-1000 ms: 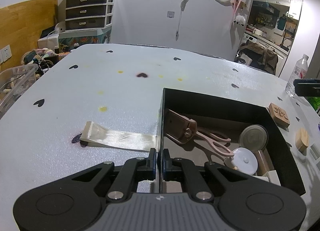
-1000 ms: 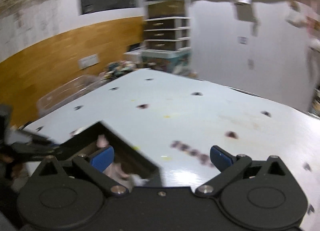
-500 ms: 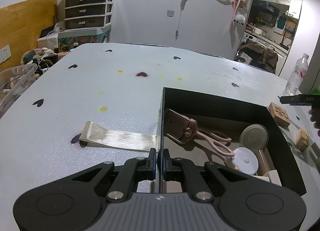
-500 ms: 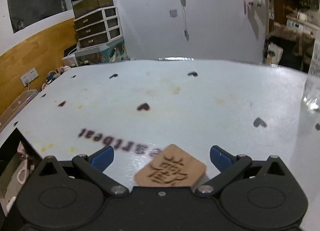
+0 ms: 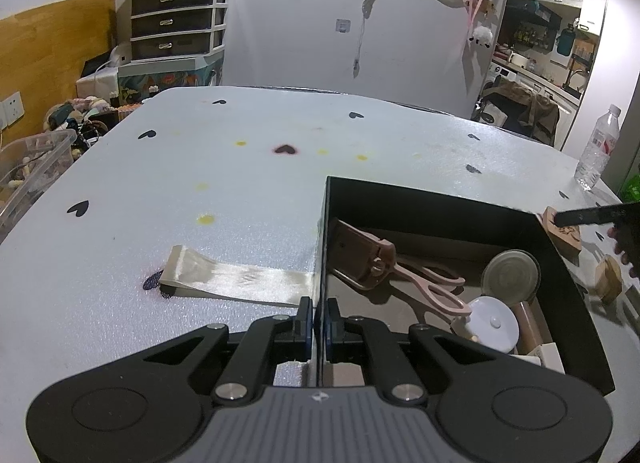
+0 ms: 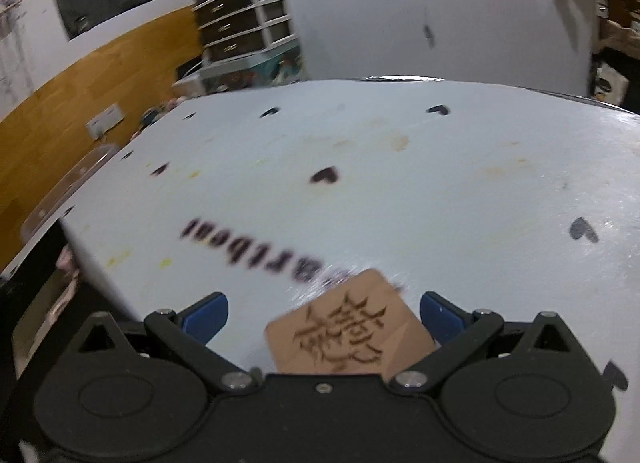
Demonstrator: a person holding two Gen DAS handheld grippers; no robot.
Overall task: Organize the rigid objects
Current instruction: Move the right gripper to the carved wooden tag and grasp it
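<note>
Since a second ago the right gripper (image 6: 322, 313) has swung away from the open black rectangular box (image 5: 436, 199) and come down over a tan square wooden block carved with a Chinese character (image 6: 350, 333), which now lies between its 2 blue-padded fingers (image 6: 204, 315). The jaws stand wide apart, a clear gap on either side of the block, gripping nothing; the block rests on the white foam table cover printed with small black hearts (image 6: 440, 183), just past blurred black lettering.

The left gripper (image 5: 316, 321) has not shifted: its jaws are pinched nearly together on the near left wall of the black box, 1 pad outside and 1 inside.

Inside the box lie a pair of pink scissors in a brown leather sheath (image 5: 400, 267), a round grey metal tin lid (image 5: 510, 275) and a white round plastic disc (image 5: 494, 323), with a brown cylinder and a pale block at the near right corner.

A cream satin ribbon strip (image 5: 236, 279) lies flat on the cover, its end touching the box's left wall. From the left camera the carved block (image 5: 568, 239) sits just outside the box's far right corner under a dark finger of the right gripper, a second light wooden block (image 5: 608, 279) near it, and a clear plastic water bottle (image 5: 598, 149) stands at the table's far right edge.
</note>
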